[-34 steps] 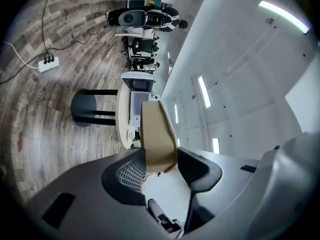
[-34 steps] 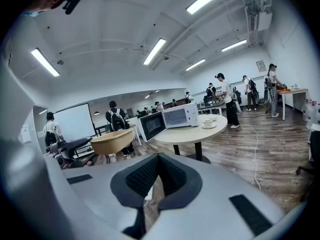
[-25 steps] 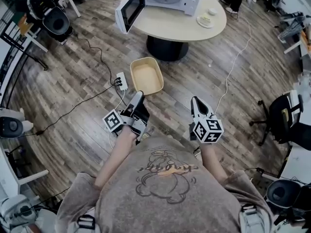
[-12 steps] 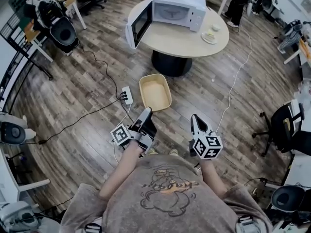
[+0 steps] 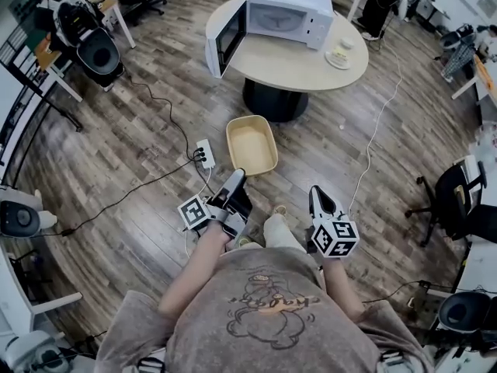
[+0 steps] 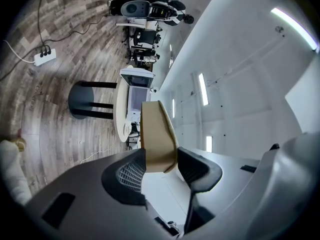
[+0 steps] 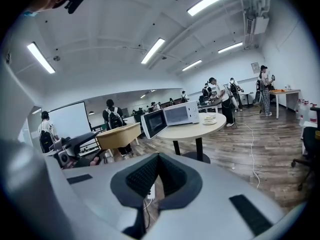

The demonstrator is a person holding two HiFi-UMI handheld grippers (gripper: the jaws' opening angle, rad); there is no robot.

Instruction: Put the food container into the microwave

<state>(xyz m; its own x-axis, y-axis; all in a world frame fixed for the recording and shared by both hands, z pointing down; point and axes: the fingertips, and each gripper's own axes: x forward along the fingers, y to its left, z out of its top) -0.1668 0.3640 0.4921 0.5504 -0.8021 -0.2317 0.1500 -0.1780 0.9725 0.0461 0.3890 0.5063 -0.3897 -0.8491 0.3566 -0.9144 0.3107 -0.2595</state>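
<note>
The tan food container (image 5: pixel 251 144) hangs level above the wooden floor, with my left gripper (image 5: pixel 235 182) shut on its near rim. In the left gripper view the container (image 6: pixel 156 134) sits clamped between the two pads. The white microwave (image 5: pixel 283 12) stands on the round table (image 5: pixel 303 67) ahead, its door (image 5: pixel 218 44) swung open to the left. My right gripper (image 5: pixel 318 195) is lower right of the container, shut and holding nothing. The right gripper view shows its jaws (image 7: pixel 157 160) closed, with the container (image 7: pixel 118 135) at left and the microwave (image 7: pixel 172 116) beyond.
A power strip (image 5: pixel 203 154) with black cables lies on the floor left of the container. A white cable (image 5: pixel 374 127) runs down from the table. A plate of food (image 5: pixel 339 55) sits right of the microwave. Office chairs (image 5: pixel 463 200) stand at right; people (image 7: pixel 219 96) stand far behind.
The person has walked closer to the table, so the microwave and table sit nearer. The container stays held in the left gripper. A knee now shows between the grippers.
</note>
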